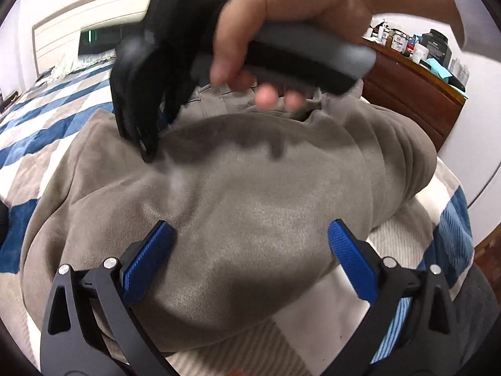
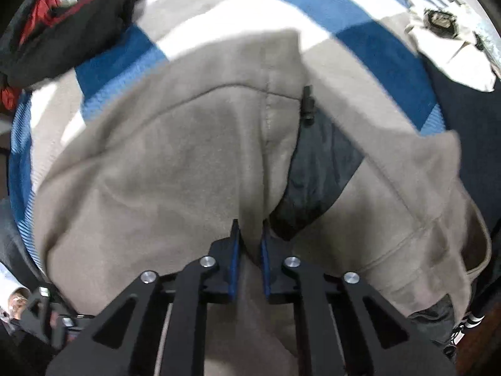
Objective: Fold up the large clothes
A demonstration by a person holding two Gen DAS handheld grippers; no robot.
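— What are your claws doing?
— My right gripper (image 2: 249, 244) pinches a fold of the grey fleece garment (image 2: 175, 156); my left gripper (image 1: 250, 253) gapes wide above it, gripping nothing.
— Where is the garment?
— Bunched on the blue-checked bedspread (image 1: 50, 100), below the headboard (image 1: 94, 9)

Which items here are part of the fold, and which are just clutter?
In the job:
- taupe fleece jacket
- right gripper, pinching a fold of it
- left gripper, open above it

Lying about:
- checked bedspread
- black garment pile
- wooden dresser with jars
- headboard
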